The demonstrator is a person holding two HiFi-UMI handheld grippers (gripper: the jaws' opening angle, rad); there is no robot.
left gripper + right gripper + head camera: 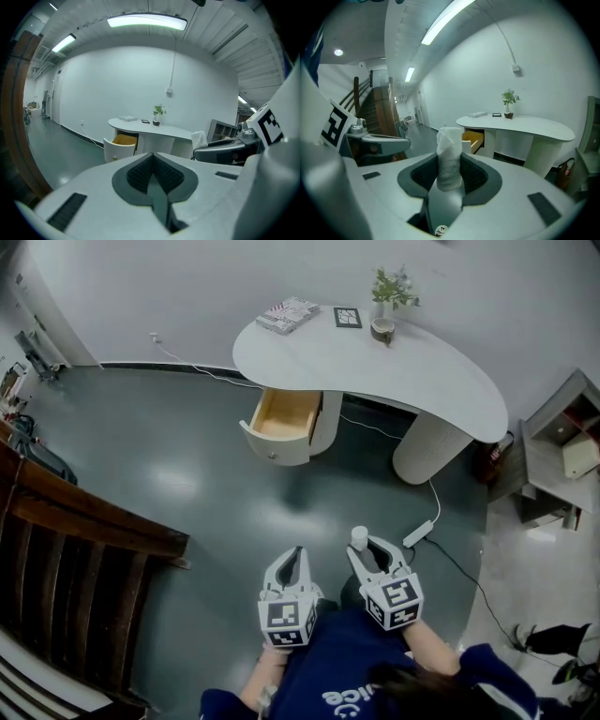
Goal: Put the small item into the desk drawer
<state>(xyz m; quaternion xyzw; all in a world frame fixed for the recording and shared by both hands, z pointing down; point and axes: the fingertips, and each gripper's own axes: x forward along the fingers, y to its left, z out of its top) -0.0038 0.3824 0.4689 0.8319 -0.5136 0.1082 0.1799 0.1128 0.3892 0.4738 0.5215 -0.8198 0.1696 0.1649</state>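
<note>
Holding a small white roll (pixel 449 157) upright in the right gripper (pixel 364 547); left gripper (pixel 294 557) closed on nothing. Well short of the open drawer (pixel 281 416), ahead and slightly leftward under the desk's (pixel 422 371) left end.

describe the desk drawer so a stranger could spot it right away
A curved white desk stands against the far wall. Under its left end sits one rounded white drawer, pulled open; its yellow wooden inside sets it apart from the plain white legs.
</note>
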